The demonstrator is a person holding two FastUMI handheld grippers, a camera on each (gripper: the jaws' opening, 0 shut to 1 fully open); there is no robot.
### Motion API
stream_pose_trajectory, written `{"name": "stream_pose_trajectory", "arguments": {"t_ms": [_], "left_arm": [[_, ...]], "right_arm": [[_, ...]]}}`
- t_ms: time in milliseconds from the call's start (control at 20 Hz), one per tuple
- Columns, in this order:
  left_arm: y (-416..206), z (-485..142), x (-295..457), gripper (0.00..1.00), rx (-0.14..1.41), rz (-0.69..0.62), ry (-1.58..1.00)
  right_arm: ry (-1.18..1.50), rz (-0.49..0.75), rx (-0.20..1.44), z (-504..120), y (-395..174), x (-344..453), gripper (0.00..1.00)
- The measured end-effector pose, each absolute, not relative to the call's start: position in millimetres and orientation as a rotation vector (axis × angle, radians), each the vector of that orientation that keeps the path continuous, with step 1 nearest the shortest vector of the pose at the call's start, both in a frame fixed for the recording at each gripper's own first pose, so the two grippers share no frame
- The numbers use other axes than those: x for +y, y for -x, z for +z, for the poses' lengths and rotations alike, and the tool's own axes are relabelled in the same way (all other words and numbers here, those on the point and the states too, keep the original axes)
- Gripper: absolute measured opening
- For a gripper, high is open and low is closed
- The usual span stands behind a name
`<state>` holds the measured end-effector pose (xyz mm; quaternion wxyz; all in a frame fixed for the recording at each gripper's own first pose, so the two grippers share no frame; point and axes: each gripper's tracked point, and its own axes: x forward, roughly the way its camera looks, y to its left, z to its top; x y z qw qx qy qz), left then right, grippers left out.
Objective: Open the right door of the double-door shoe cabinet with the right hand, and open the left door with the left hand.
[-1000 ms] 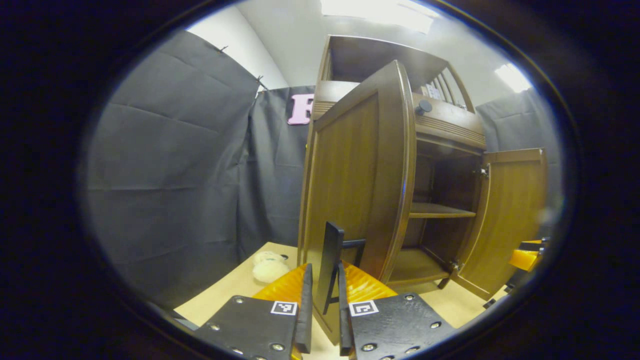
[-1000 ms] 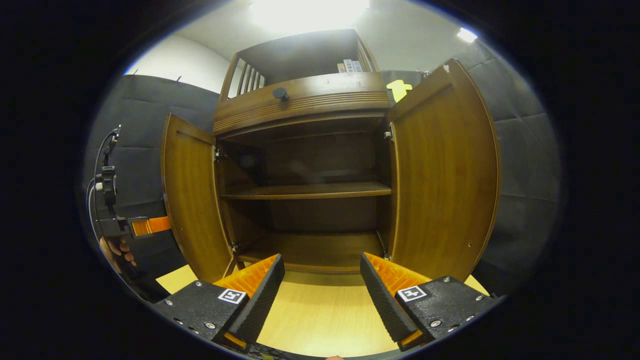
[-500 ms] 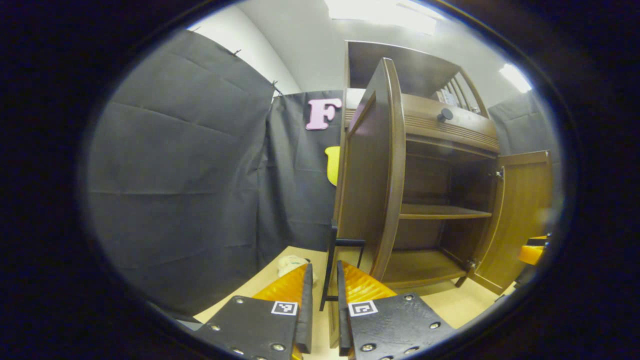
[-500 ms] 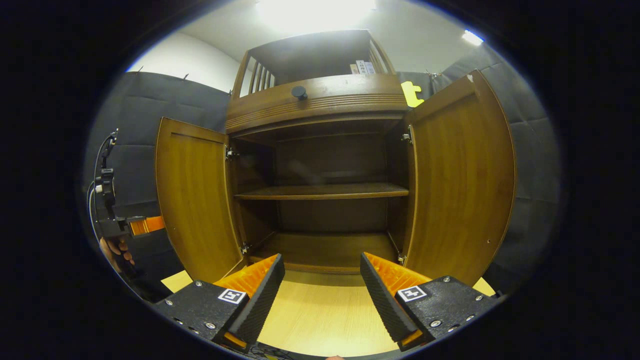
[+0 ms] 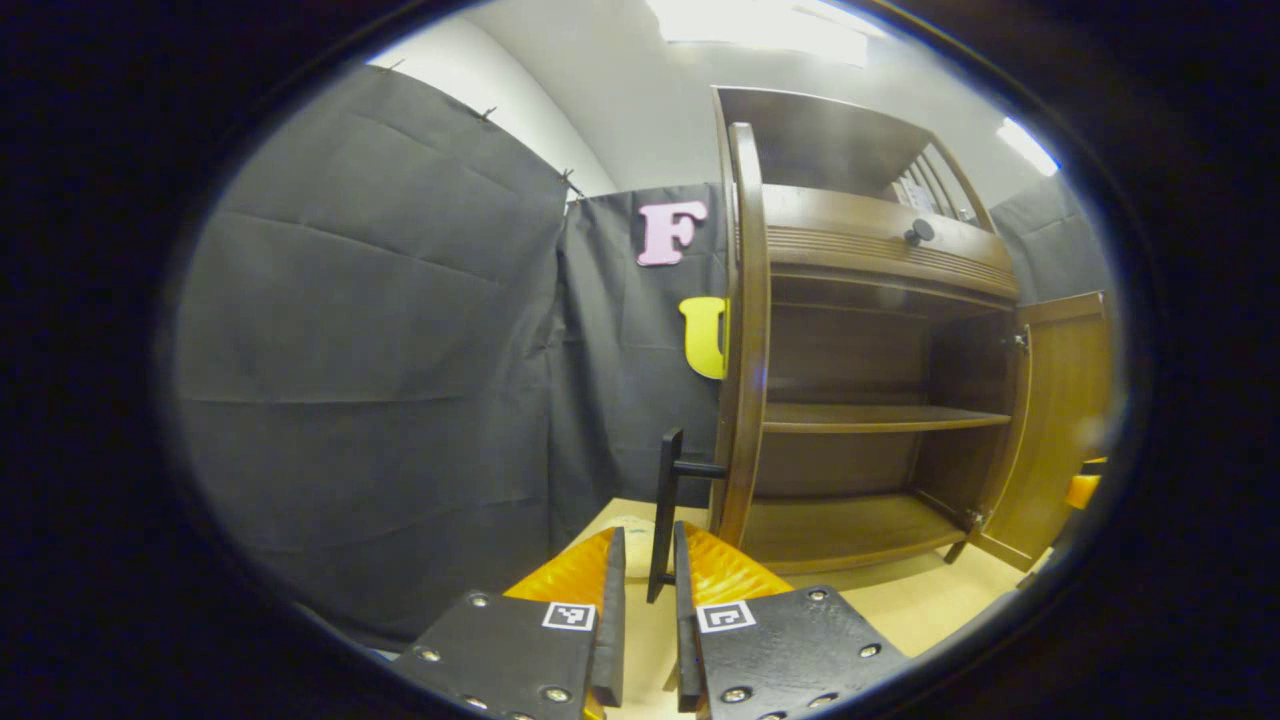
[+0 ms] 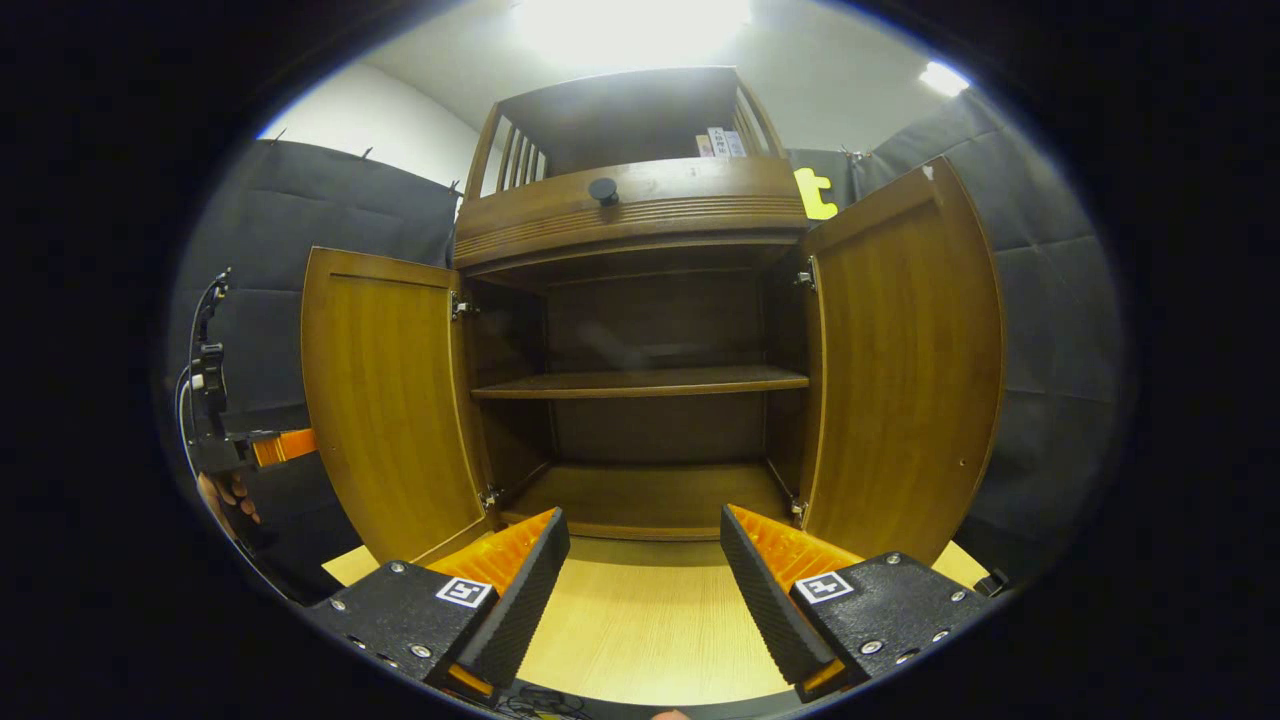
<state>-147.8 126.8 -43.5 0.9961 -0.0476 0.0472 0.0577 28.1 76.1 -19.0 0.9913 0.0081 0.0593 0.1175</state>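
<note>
Both shoe cabinet (image 6: 640, 330) doors swung wide, right gripper (image 6: 645, 580) hangs w/ jaws apart in front, left gripper (image 5: 645, 610) pinches left door's (image 5: 745, 330) black handle (image 5: 665, 510) — best to ease pull along door's arc, not yank hinges.

walls: we see black cloth (image 5: 370, 330) hung on clips, white wall (image 6: 370, 120) above | ceiling: white, bright light panel (image 6: 625, 20), a smaller light (image 6: 945, 78) | floor: pale wood board (image 6: 640, 630) under us
</note>
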Motion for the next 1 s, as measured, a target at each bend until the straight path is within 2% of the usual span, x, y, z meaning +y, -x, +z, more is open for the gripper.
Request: {"name": "stream_pose_trajectory", "arguments": {"t_ms": [100, 150, 200, 350, 400, 450, 550, 700, 950, 1000], "left_arm": [[151.4, -44.4, 123.3, 0.17, 0.088, 0.116, 0.122], [153.2, -40.4, 130.8, 0.27, 0.081, 0.119, 0.124], [156.4, -37.0, 131.9, 0.17, 0.076, 0.124, 0.115], [161.0, -32.3, 123.3, 0.17, 0.050, 0.107, 0.110], [164.4, -29.2, 120.8, 0.17, 0.044, 0.105, 0.105], [169.0, -27.8, 116.7, 0.27, 0.040, 0.100, 0.099], [176.1, -22.8, 106.6, 0.27, 0.029, 0.075, 0.099], [186.4, -19.3, 93.3, 0.27, 0.026, 0.053, 0.084], [195.5, -16.2, 85.0, 0.26, 0.013, 0.048, 0.051], [194.6, -16.5, 83.7, 0.26, 0.016, 0.039, 0.046]], "right_arm": [[-0.017, 0.230, 0.103, -12.5, -24.4, 68.7, 0.94], [-0.015, 0.226, 0.093, -8.8, -21.5, 63.6, 0.94], [-0.013, 0.219, 0.083, -4.5, -17.8, 57.5, 0.97], [-0.011, 0.205, 0.057, 5.4, -7.9, 38.1, 0.91], [-0.018, 0.200, 0.059, 7.1, -3.8, 32.6, 0.94], [-0.027, 0.197, 0.058, 7.7, 1.5, 25.7, 0.92], [-0.026, 0.179, 0.034, 14.7, 12.1, 12.4, 0.94], [-0.026, 0.163, 0.019, 15.6, 28.6, -4.0, 0.92], [-0.030, 0.151, 0.017, 15.8, 51.9, -18.4, 0.94], [-0.033, 0.150, 0.016, 15.7, 55.7, -21.5, 0.92]]}}
